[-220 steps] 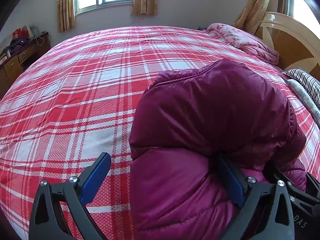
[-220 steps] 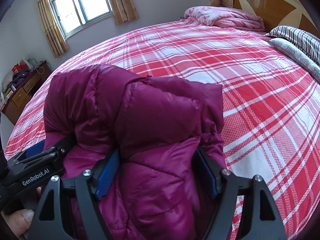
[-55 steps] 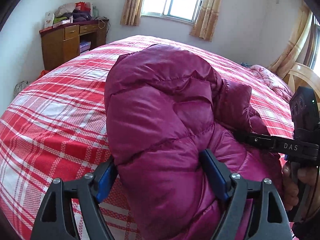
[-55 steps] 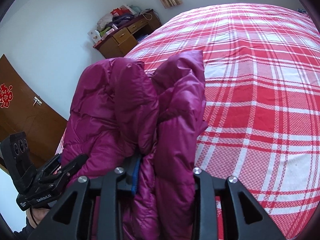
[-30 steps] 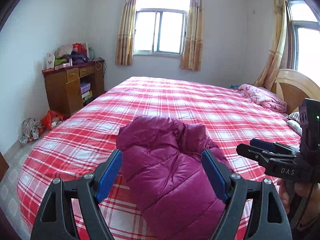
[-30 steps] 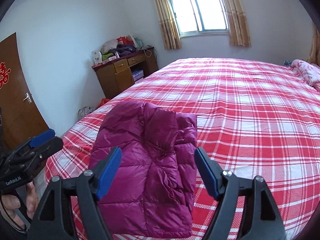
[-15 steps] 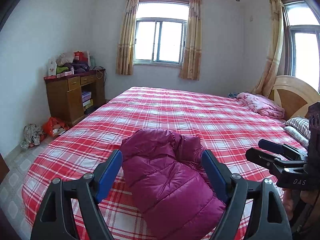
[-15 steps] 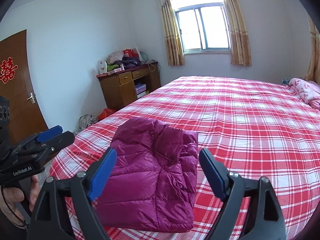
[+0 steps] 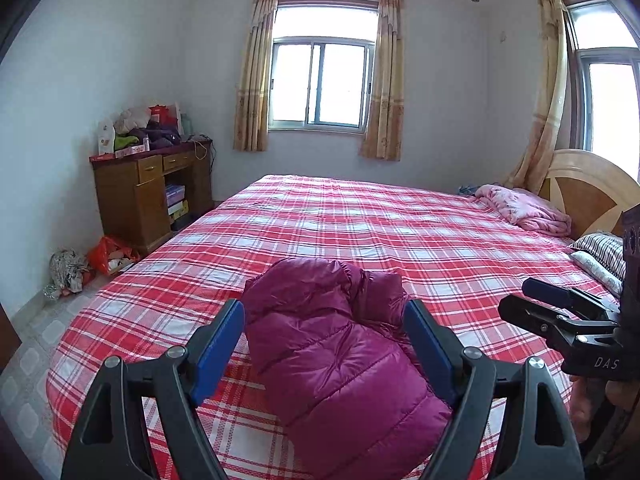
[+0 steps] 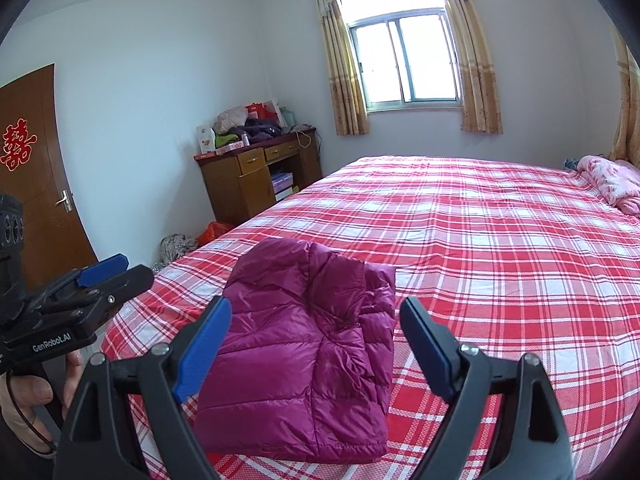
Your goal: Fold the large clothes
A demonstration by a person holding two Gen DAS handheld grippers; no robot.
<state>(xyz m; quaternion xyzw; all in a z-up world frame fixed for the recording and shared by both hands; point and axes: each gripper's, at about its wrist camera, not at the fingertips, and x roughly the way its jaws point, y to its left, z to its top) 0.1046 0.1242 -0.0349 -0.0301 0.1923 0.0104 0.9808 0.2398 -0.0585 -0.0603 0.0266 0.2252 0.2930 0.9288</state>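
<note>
Left gripper (image 9: 324,344): black triangular-cutout arms, blue pads (image 9: 218,348), silver screws at the pivots; white "GenRobot.AI" lettering on its body seen from the right wrist. Right gripper (image 10: 316,346): same black frame, blue pads, silver screws, body marked "DAS".

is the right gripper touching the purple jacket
Apart. The right wrist view shows the right gripper open, its pads raised off the folded purple jacket on the bed.

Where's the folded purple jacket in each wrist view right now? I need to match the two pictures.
Left wrist: purple jacket lies low centre on the plaid bed, beyond the open left gripper.
Right wrist: low centre-left, near the bed's edge.
Shared landmark: wooden desk by the left wall.
</note>
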